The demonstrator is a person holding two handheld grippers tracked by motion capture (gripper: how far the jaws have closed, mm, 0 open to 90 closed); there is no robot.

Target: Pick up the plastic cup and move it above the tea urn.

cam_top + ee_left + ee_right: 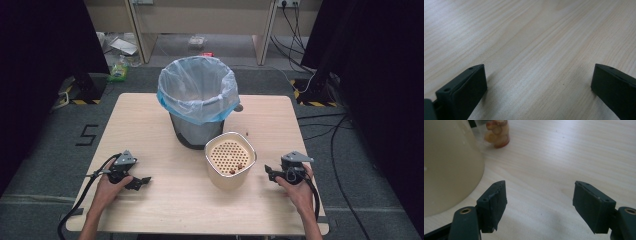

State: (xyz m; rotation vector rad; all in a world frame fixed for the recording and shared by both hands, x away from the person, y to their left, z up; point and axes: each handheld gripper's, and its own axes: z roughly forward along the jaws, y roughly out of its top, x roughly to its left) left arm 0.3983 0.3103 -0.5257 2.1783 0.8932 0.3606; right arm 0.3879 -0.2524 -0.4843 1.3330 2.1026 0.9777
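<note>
- Left gripper (141,181) is resting low over bare table (150,115), jaws spread wide, gripping nothing.
- Right gripper (270,172) is sitting just beside the cream strainer pot (230,160), jaws wide and empty.
- Scraps are lying inside the pot; the lined bin (198,100) is standing directly behind it.
- Risk: the pot's smooth tapered wall is likely to slip in a one-sided grip, spilling scraps.
- Risk: a small piece (497,133) is lying loose beside the pot and could get knocked away.

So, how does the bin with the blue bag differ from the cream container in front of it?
The bin is dark, taller and lined with a pale blue bag; the cream container is shorter and unlined. The bin stands farther from the person, and the container holds a perforated insert. Both stand upright and open-topped on the table.
</note>
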